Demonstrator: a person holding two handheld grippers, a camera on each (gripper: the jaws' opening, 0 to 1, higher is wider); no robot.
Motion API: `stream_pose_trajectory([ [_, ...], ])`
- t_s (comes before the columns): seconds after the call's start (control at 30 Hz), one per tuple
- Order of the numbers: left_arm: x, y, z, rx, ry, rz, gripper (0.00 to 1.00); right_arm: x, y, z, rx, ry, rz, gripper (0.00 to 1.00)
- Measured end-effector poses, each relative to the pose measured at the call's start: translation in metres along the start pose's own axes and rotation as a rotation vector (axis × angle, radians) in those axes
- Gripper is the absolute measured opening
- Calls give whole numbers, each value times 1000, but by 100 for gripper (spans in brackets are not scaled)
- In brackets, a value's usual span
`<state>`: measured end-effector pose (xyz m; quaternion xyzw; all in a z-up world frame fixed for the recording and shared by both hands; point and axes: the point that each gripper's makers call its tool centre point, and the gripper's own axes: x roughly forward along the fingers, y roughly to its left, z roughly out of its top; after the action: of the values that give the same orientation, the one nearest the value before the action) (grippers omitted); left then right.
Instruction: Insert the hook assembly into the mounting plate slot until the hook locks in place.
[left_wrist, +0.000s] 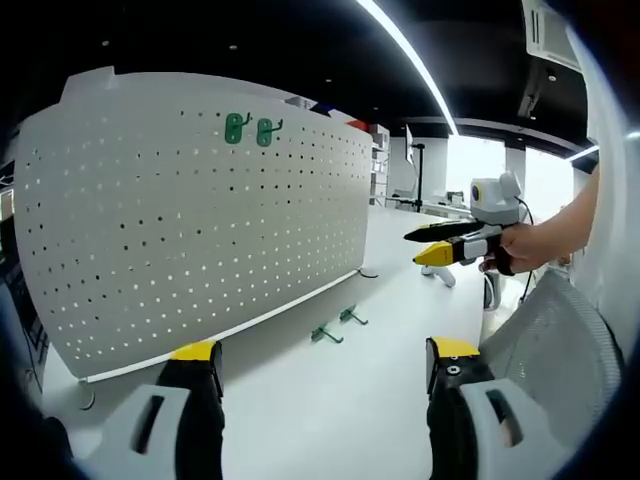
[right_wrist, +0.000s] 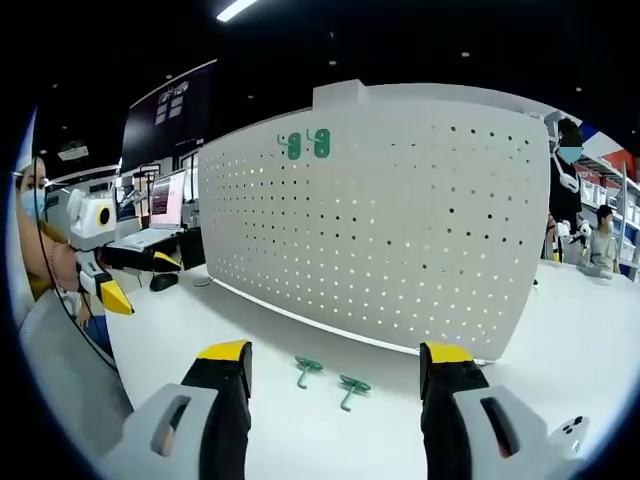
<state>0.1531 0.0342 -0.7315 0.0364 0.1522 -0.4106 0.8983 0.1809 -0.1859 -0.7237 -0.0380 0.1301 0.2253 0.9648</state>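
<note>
A white pegboard (left_wrist: 200, 230) stands upright on the white table (left_wrist: 380, 400), with two green hooks (left_wrist: 250, 130) hung near its top edge. Two more green hooks (left_wrist: 338, 326) lie loose on the table in front of the board. My left gripper (left_wrist: 325, 362) is open and empty, well short of them. A hand holds my right gripper (left_wrist: 440, 246) in the air at the right. In the right gripper view the pegboard (right_wrist: 400, 220) carries the hung hooks (right_wrist: 306, 145), and the loose hooks (right_wrist: 330, 378) lie just past my open right gripper (right_wrist: 336, 358). The left gripper (right_wrist: 125, 280) hovers at the left.
Monitors (right_wrist: 165, 200) and a dark mouse (right_wrist: 160, 282) sit on a desk behind the board's left end. A person (right_wrist: 603, 240) sits far right. A grey mesh chair back (left_wrist: 550, 340) is close at the right. The person holding the grippers (right_wrist: 40, 250) is at the left edge.
</note>
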Motion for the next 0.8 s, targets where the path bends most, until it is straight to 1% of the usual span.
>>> stream_pose_trajectory([
  [0.17,-2,-2,-6,-1,14,-6,85,-4,0,-6,8,17,5,67],
  [0.47,-6,-1,-13,-7,29,-2,85,-13,1,-23,20,72,20,68],
  [0.8,-8,-2,-20,-7,49,-8,85,-22,3,-37,40,114,18,69],
])
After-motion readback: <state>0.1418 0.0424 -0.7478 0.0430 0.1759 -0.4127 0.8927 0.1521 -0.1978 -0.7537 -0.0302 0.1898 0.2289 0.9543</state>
